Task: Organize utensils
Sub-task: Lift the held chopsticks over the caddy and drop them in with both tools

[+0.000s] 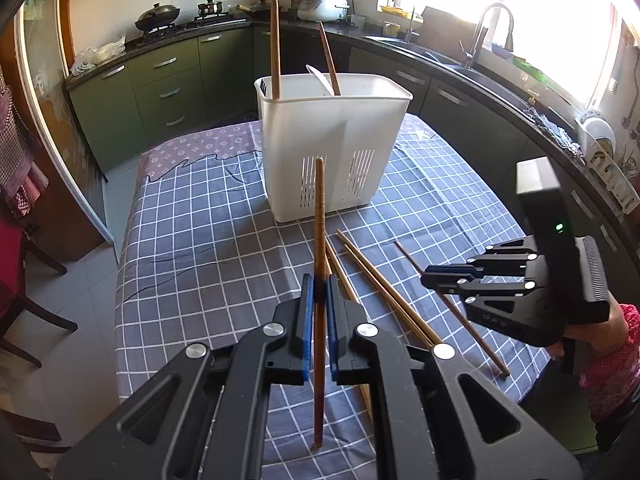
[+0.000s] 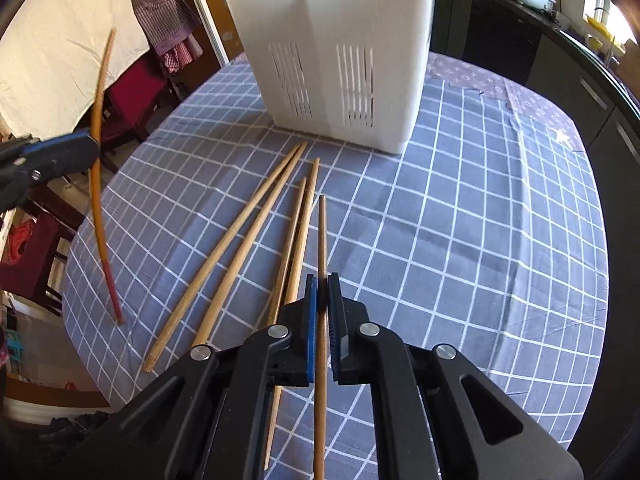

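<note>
Task partly complete. The white slotted plastic holder stands on the checked cloth with two chopsticks and a pale utensil already inside. Left gripper is clamped on a dark chopstick (red-tipped, held upright). Right gripper is closed on a lighter chopstick. Four loose chopsticks, smooth round wood, lie near the holder.
</note>
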`<action>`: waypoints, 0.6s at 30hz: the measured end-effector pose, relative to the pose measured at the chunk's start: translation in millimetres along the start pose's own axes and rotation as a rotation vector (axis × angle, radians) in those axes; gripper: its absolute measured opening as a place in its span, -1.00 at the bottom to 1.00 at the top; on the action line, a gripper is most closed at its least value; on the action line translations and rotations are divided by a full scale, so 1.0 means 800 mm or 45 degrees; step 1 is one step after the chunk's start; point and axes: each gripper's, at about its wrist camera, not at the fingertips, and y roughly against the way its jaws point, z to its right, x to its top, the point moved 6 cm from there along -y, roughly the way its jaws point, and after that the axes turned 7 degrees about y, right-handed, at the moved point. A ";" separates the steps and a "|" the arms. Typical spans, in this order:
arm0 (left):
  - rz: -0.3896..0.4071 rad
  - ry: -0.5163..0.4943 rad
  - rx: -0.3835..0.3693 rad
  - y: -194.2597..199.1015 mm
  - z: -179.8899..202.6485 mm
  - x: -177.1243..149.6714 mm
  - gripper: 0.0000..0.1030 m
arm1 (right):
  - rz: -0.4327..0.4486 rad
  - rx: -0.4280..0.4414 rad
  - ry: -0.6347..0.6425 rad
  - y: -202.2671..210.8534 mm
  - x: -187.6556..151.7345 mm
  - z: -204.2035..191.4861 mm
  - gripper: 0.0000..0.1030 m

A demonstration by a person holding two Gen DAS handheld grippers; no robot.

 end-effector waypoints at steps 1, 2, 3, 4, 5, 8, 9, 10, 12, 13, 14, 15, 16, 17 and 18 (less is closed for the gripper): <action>0.005 -0.002 0.000 0.001 0.000 0.001 -0.88 | 0.042 -0.006 -0.006 0.015 0.002 0.002 -0.88; 0.009 -0.004 -0.002 0.003 0.001 0.001 -0.88 | 0.080 -0.010 -0.011 0.031 0.003 0.006 -0.88; 0.012 -0.005 -0.004 0.004 0.001 0.001 -0.88 | 0.114 -0.009 -0.016 0.045 0.004 0.007 -0.88; 0.015 -0.005 -0.007 0.006 0.001 0.002 -0.88 | 0.151 -0.006 -0.022 0.059 0.005 0.008 -0.88; 0.018 -0.006 -0.009 0.007 0.002 0.002 -0.88 | 0.187 -0.012 -0.026 0.072 0.006 0.008 -0.88; 0.033 -0.014 -0.013 0.012 0.004 0.002 -0.88 | 0.294 -0.012 -0.032 0.113 0.005 0.007 -0.88; 0.038 -0.017 -0.016 0.014 0.005 0.002 -0.88 | 0.324 -0.012 -0.035 0.125 0.004 0.009 -0.88; 0.043 -0.021 -0.016 0.016 0.006 0.002 -0.88 | 0.359 -0.016 -0.033 0.139 0.004 0.009 -0.88; 0.053 -0.024 -0.016 0.020 0.007 0.003 -0.88 | 0.422 -0.025 -0.033 0.162 -0.001 0.008 -0.88; 0.059 -0.027 -0.017 0.022 0.007 0.003 -0.88 | 0.447 -0.028 -0.033 0.171 -0.003 0.007 -0.88; 0.065 -0.030 -0.017 0.024 0.008 0.004 -0.88 | 0.461 -0.031 -0.034 0.178 -0.004 0.007 -0.88; 0.072 -0.032 -0.015 0.026 0.008 0.005 -0.88 | 0.470 -0.032 -0.035 0.182 -0.006 0.007 -0.88; 0.078 -0.036 -0.012 0.027 0.009 0.006 -0.88 | 0.474 -0.032 -0.033 0.184 -0.008 0.006 -0.88; 0.082 -0.041 -0.012 0.028 0.010 0.006 -0.88 | 0.478 -0.033 -0.032 0.187 -0.010 0.005 -0.88; 0.086 -0.044 -0.012 0.029 0.010 0.006 -0.88 | 0.483 -0.037 -0.032 0.189 -0.012 0.004 -0.88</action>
